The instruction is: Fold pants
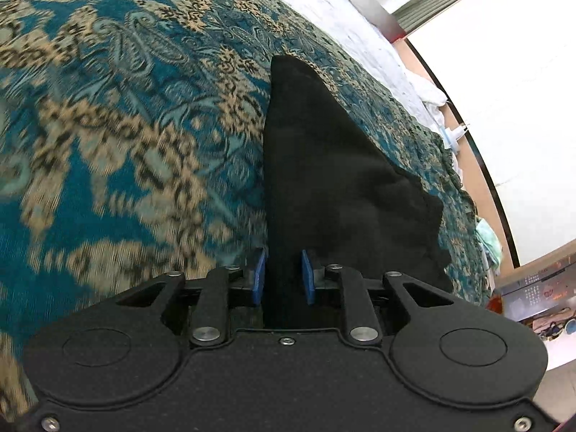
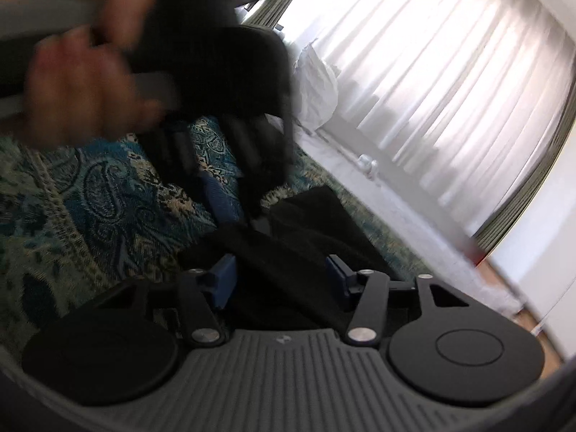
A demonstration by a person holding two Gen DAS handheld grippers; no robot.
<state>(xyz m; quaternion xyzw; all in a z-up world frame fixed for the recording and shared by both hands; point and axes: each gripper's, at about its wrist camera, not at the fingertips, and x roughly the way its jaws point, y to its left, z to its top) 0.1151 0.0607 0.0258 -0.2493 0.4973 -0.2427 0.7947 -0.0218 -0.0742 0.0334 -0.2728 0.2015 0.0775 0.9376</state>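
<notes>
Pants (image 1: 324,180), black, lie on a teal paisley bedspread (image 1: 126,126), stretching away from the left tongs (image 1: 284,277), whose blue pads pinch a fold of the fabric. Right tongs (image 2: 280,280) stand spread with black cloth between their pads. A blurred hand (image 2: 82,82) grips the other tool beside white curtains (image 2: 450,82).

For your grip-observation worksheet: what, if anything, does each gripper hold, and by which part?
The left gripper pinches the black pants at a narrow bunched fold. The right gripper has cloth between open jaws, unclamped.
</notes>
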